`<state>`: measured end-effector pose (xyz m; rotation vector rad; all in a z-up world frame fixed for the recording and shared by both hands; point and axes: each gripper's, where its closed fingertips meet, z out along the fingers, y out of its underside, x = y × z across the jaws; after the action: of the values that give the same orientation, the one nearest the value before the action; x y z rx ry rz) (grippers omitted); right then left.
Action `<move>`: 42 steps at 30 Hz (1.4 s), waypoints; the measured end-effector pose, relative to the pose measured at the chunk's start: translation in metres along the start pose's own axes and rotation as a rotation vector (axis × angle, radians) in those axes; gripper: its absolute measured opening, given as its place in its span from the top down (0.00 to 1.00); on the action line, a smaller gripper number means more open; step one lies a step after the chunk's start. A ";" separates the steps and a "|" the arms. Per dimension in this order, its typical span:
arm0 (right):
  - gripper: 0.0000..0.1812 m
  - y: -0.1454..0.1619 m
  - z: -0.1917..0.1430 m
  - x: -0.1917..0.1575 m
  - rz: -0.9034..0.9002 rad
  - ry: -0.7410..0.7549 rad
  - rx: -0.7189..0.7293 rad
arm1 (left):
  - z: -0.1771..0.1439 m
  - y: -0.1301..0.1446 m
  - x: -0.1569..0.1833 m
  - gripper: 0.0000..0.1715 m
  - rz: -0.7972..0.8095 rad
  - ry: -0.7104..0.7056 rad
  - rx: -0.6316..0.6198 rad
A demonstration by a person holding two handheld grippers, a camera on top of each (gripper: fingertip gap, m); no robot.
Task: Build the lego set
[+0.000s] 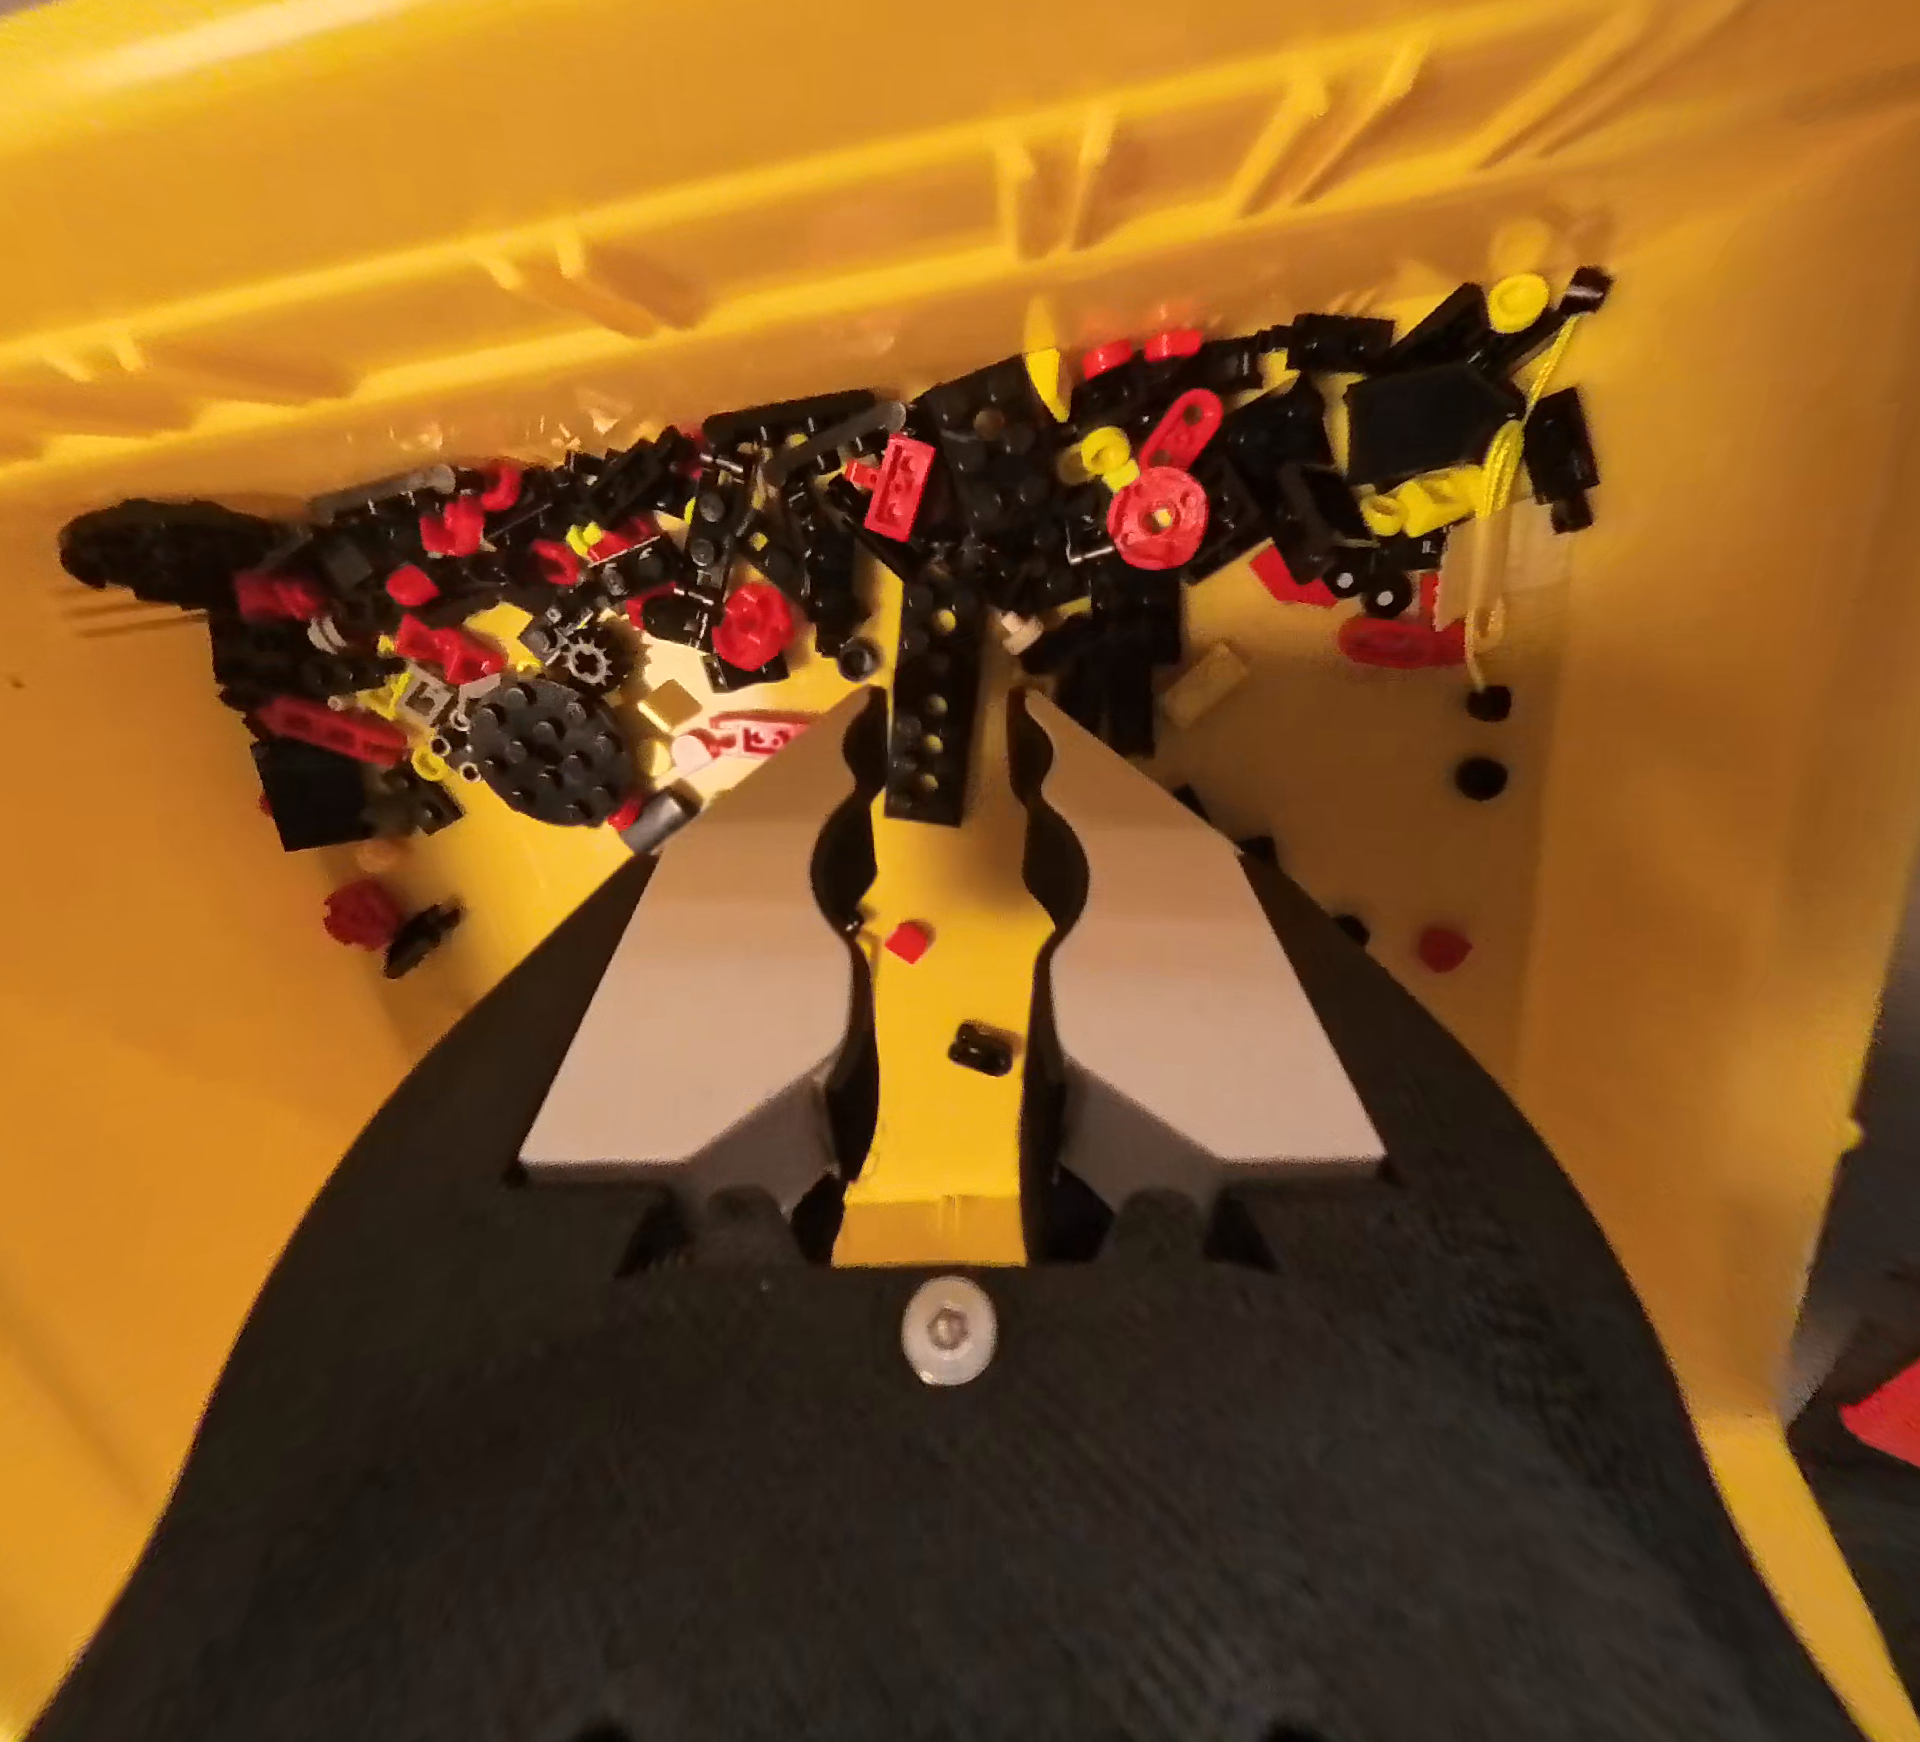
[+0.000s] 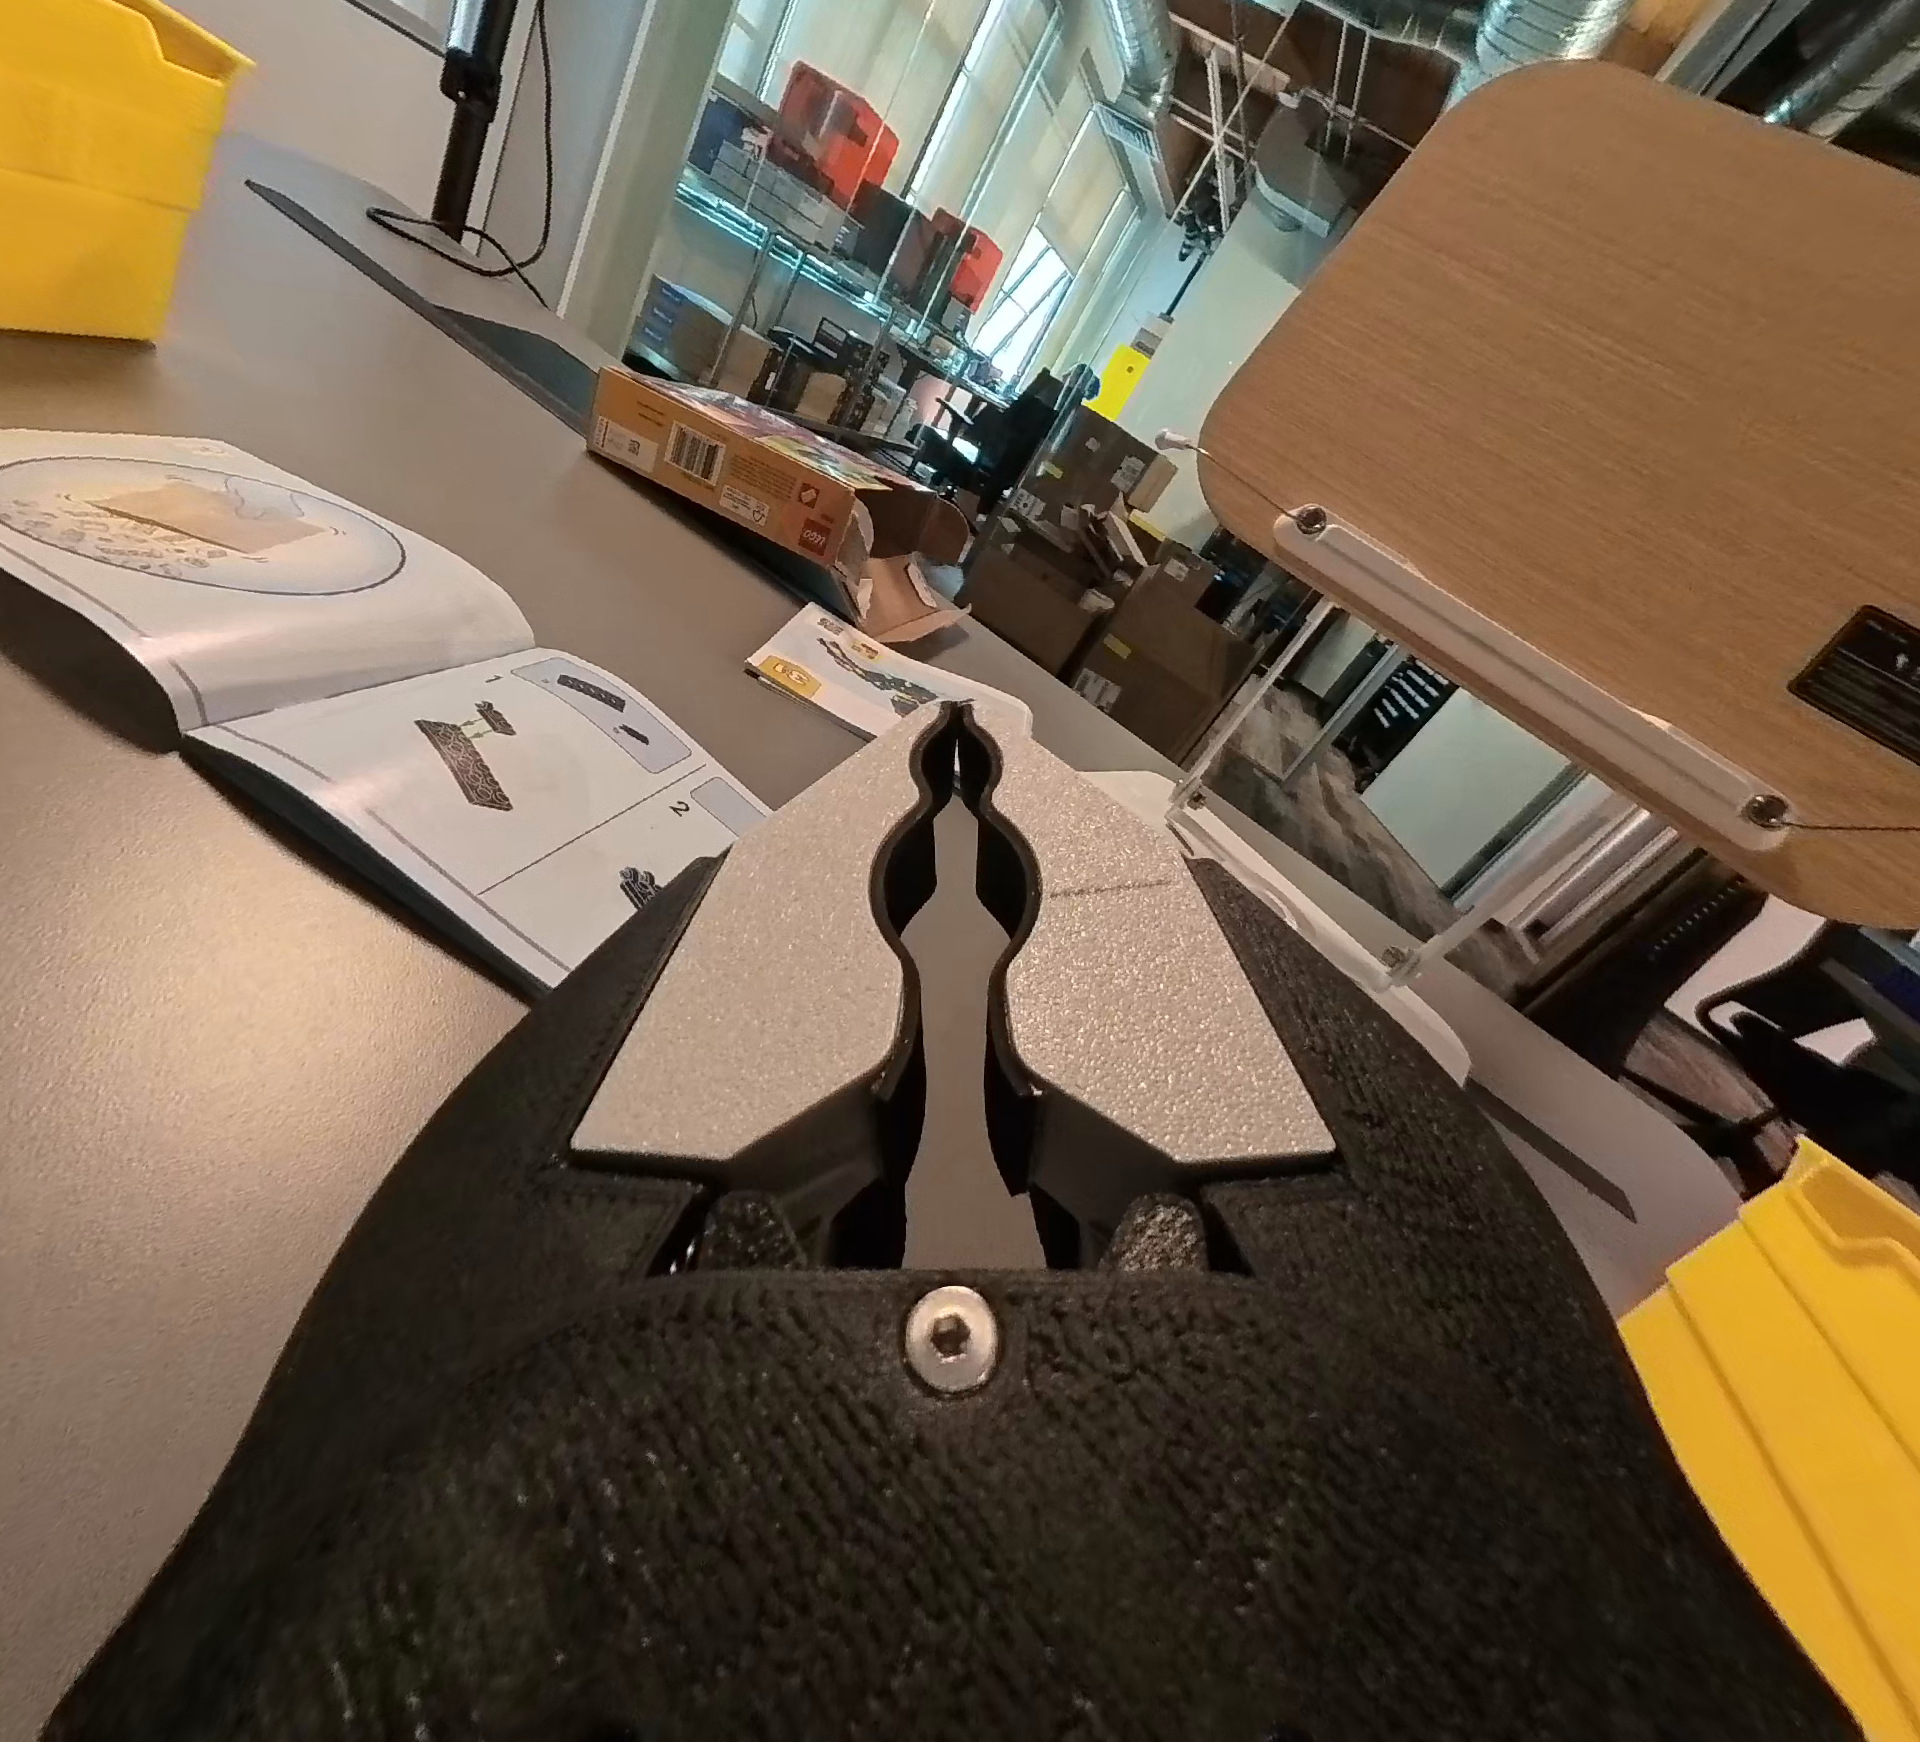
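In the left wrist view, my left gripper point(image 1: 948, 705) is inside a yellow bin point(image 1: 935, 165). It is open, with its fingertips on either side of the near end of a long black plate point(image 1: 940, 695), not closed on it. A pile of black, red and yellow lego pieces point(image 1: 790, 539) lies against the bin's far wall, with a round black plate point(image 1: 551, 747) at the left. In the right wrist view, my right gripper point(image 2: 961, 713) is shut and empty, held low over the grey table point(image 2: 260, 1017) near an open instruction booklet point(image 2: 416, 705).
Loose small pieces lie on the bin floor, one red point(image 1: 909, 942) and one black point(image 1: 982, 1048). On the table are a yellow bin point(image 2: 94, 165) at far left, an opened lego box point(image 2: 727, 466), a leaflet point(image 2: 862, 674), a wooden stand point(image 2: 1610, 445) at right and another yellow bin point(image 2: 1808, 1380). Across from one pair of fingers to the other is roughly 40 cm.
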<state>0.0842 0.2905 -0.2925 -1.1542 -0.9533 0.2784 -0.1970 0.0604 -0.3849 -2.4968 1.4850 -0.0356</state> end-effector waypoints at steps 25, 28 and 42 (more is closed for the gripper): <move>1.00 0.000 0.000 0.004 0.014 0.022 0.005 | -0.134 -0.057 -0.041 0.91 -0.046 -0.536 0.273; 1.00 -0.001 -0.003 0.017 0.065 0.072 0.022 | -0.156 -0.130 -0.027 0.91 0.064 -0.469 0.399; 1.00 0.006 -0.011 0.048 0.171 0.157 0.041 | 0.046 -0.260 0.082 0.91 0.441 0.141 0.062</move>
<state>0.1228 0.3168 -0.2752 -1.2040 -0.7092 0.3381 0.0736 0.1162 -0.3821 -2.1026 2.0248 -0.1798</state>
